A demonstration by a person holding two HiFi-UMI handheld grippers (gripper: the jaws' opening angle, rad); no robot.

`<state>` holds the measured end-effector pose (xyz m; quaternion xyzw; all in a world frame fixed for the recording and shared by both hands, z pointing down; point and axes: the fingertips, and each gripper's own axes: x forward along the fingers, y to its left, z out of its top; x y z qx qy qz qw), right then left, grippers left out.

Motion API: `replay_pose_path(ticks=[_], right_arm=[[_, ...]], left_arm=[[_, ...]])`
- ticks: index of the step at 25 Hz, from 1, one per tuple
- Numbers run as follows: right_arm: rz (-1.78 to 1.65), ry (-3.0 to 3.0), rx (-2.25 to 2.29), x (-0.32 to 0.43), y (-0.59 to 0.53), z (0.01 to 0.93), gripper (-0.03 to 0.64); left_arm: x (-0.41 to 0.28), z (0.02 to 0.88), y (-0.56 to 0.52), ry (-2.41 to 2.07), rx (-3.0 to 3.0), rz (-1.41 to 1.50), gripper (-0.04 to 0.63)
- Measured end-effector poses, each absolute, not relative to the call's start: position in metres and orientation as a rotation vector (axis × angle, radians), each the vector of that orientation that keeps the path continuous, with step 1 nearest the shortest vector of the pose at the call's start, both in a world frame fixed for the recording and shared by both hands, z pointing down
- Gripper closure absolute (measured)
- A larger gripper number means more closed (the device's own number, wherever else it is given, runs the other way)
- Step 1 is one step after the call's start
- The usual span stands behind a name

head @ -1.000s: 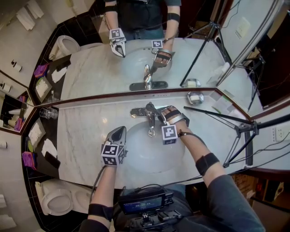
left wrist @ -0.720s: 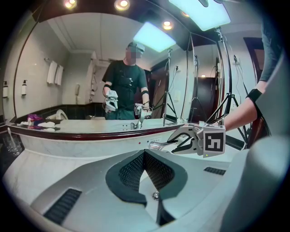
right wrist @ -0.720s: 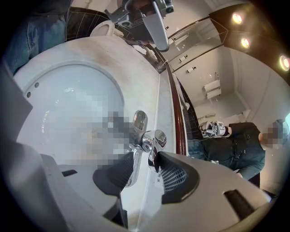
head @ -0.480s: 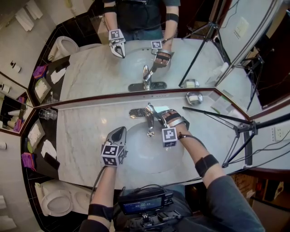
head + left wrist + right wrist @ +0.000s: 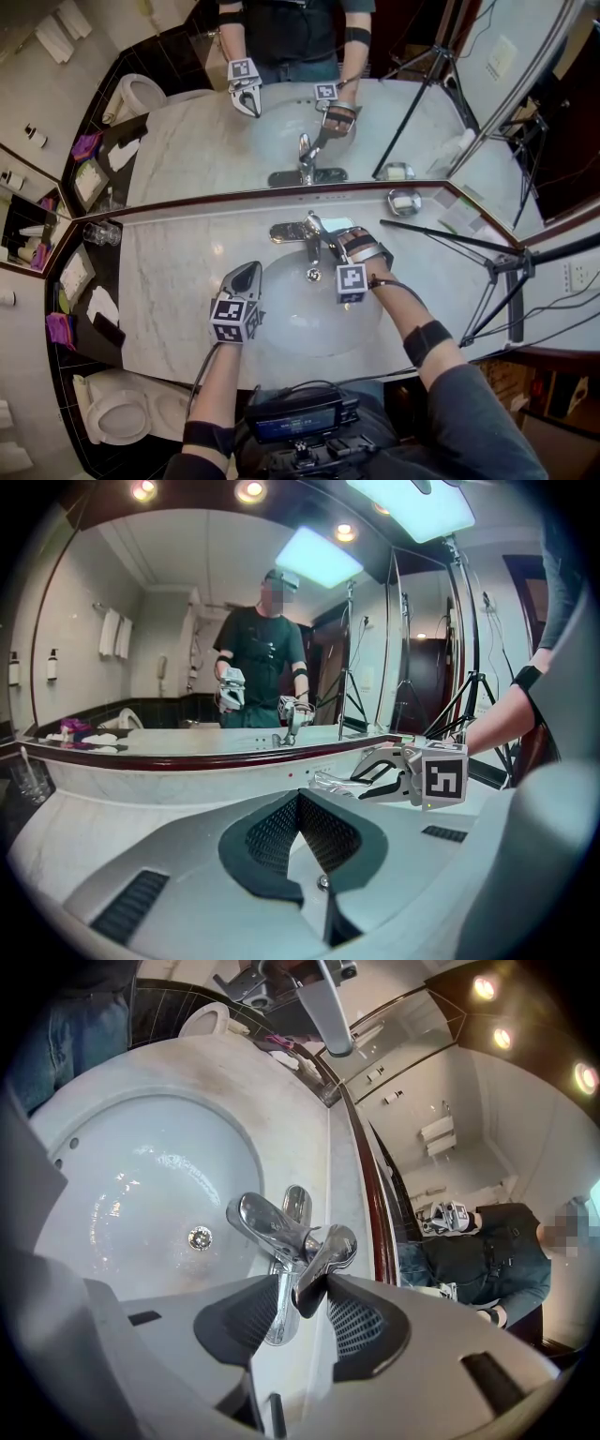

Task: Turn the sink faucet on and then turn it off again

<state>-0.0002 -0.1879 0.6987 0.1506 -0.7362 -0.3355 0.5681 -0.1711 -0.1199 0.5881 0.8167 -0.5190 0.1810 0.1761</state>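
Note:
The chrome faucet (image 5: pixel 309 246) stands at the back of the white sink basin (image 5: pixel 295 323). No stream of water shows under its spout (image 5: pixel 267 1222). My right gripper (image 5: pixel 330 240) reaches over the basin from the right. Its jaws have just been closing, and the faucet lever (image 5: pixel 321 1258) lies between them. The lever rests against one pad (image 5: pixel 361 1327), with a narrow gap left at the other. My left gripper (image 5: pixel 246 272) hovers over the basin's left rim, shut and holding nothing. In the left gripper view its closed jaws (image 5: pixel 300 797) point toward the faucet (image 5: pixel 330 782).
A wall mirror (image 5: pixel 281 131) runs behind the marble counter (image 5: pixel 178 281) and repeats the scene. A tripod (image 5: pixel 497 272) stands at the right, with a soap dish (image 5: pixel 405 201) near it. Drinking glasses (image 5: pixel 98 234) sit at the far left. A toilet (image 5: pixel 117 412) is at the lower left.

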Motion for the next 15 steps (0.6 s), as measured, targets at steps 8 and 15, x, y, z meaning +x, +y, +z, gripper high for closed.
replay_pose_path(ticks=[8, 15], right_arm=[[-0.659, -1.787, 0.481, -0.005, -0.183, 0.691, 0.442], [-0.531, -1.866, 0.602, 0.004, -0.172, 0.668, 0.44]], left_arm=[[-0.175, 0.583, -0.115, -1.482, 2.319, 0.519, 0.595], [-0.176, 0.577, -0.113, -1.492, 2.326, 0.51, 0.595]])
